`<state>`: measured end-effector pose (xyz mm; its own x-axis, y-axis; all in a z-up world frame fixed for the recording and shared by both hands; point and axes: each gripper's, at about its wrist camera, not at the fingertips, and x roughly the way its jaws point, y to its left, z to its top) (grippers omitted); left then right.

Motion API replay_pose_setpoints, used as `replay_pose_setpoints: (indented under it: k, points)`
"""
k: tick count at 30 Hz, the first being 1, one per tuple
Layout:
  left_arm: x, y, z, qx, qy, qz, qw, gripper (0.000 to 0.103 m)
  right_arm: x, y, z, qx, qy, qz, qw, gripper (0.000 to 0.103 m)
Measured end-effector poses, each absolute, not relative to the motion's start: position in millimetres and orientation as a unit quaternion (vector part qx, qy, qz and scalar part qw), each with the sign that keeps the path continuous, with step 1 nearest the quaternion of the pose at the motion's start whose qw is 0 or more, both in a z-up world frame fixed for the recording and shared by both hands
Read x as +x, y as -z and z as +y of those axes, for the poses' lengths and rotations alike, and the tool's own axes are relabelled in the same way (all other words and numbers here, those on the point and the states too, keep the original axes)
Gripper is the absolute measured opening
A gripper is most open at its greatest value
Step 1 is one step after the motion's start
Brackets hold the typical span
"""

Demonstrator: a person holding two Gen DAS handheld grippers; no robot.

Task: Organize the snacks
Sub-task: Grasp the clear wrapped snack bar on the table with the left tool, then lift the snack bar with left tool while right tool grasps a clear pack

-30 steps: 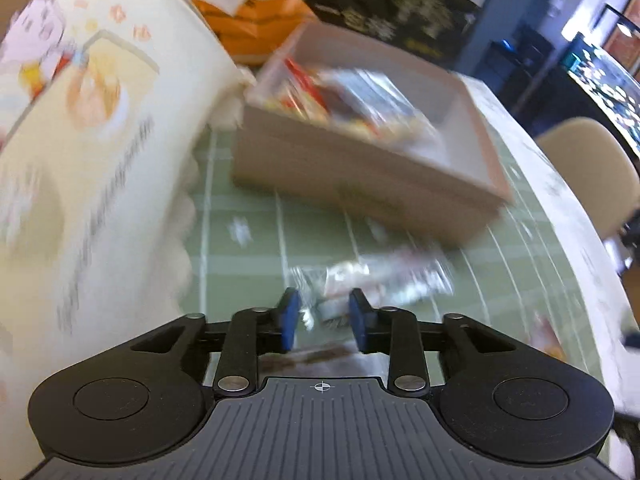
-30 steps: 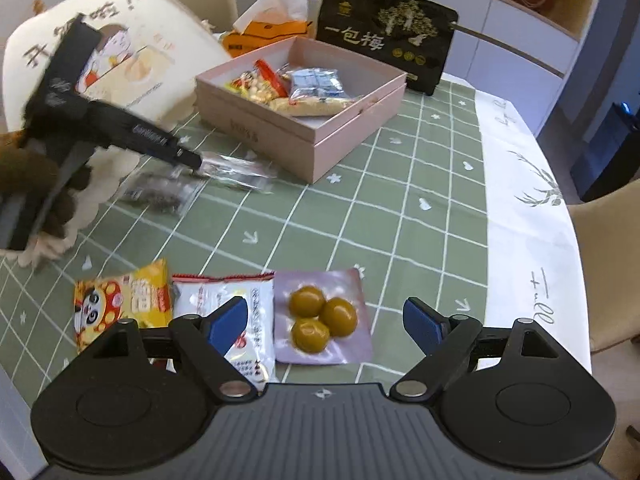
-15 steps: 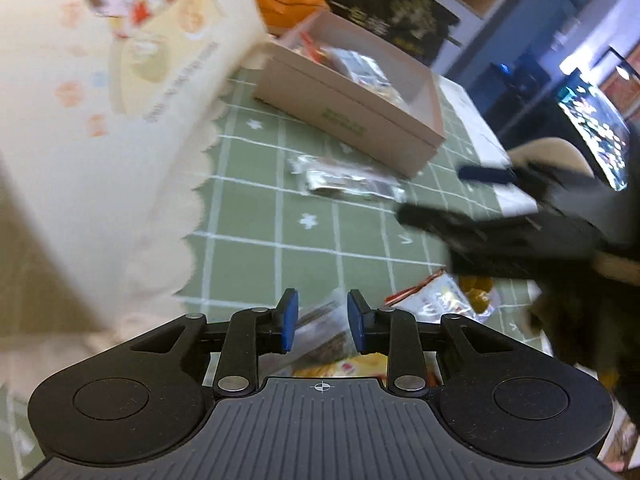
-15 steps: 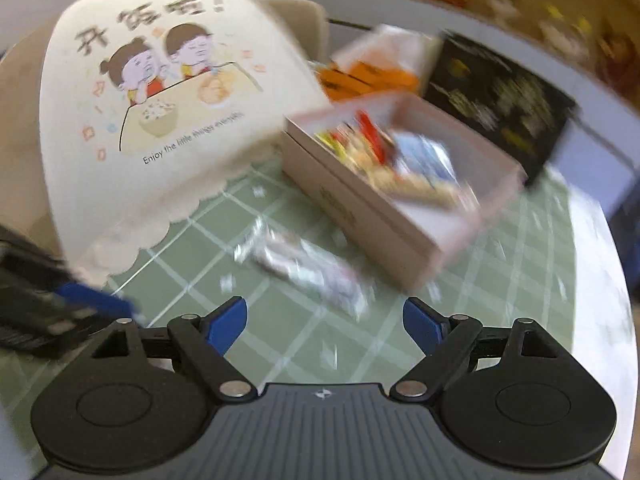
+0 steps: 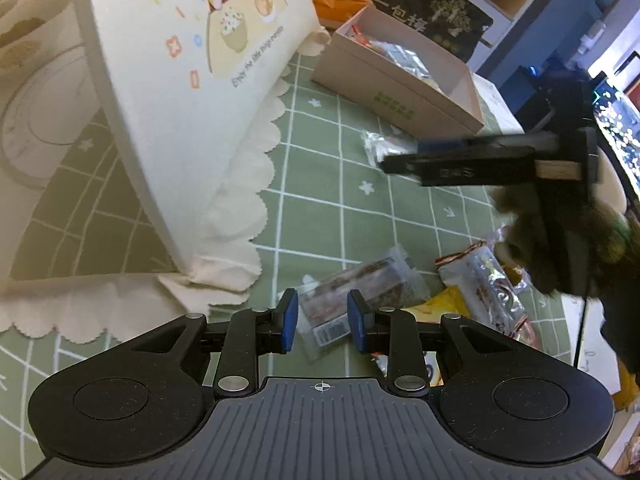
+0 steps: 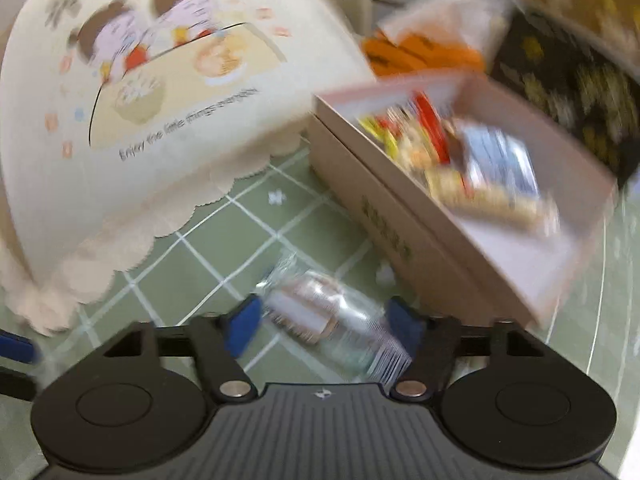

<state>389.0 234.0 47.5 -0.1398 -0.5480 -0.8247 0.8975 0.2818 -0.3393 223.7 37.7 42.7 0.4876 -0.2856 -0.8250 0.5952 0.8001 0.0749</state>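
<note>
My left gripper (image 5: 319, 322) is open, its blue fingertips either side of a clear packet of dark brown snack (image 5: 352, 292) on the green checked cloth. My right gripper (image 6: 322, 326) is open, its fingers straddling a clear wrapped snack (image 6: 328, 320) lying in front of the pink box (image 6: 384, 216). The box holds several packets (image 6: 472, 164). In the left wrist view the right gripper (image 5: 400, 156) reaches over that clear snack (image 5: 380, 144) near the box (image 5: 400, 96). The right wrist view is blurred.
A cream food-cover dome with cartoon children (image 5: 180, 80) stands at the left, also in the right wrist view (image 6: 140, 120). Loose packets (image 5: 480, 288) lie at the right. An orange tissue box (image 6: 420, 52) and a black bag (image 5: 436, 12) stand behind the box.
My right gripper has swung left and down onto the clear snack before the box, its fingers narrowing. My left gripper has drawn back over the brown packet, still slightly open.
</note>
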Motion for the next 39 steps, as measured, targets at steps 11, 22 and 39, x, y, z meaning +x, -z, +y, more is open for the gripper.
replay_pose_setpoints:
  k: [11, 22, 39]
  points:
    - [330, -47, 206, 0.223, 0.661, 0.471, 0.539, 0.038, 118, -53, 99, 0.196, 0.291, 0.473, 0.808, 0.025]
    - [323, -44, 176, 0.458, 0.668, 0.292, 0.509, 0.043, 114, -80, 105, 0.153, 0.299, 0.425, 0.841, 0.064]
    - [313, -39, 206, 0.331, 0.622, 0.416, 0.575, 0.046, 258, -31, 31, 0.113, 0.207, 0.436, 0.869, 0.067]
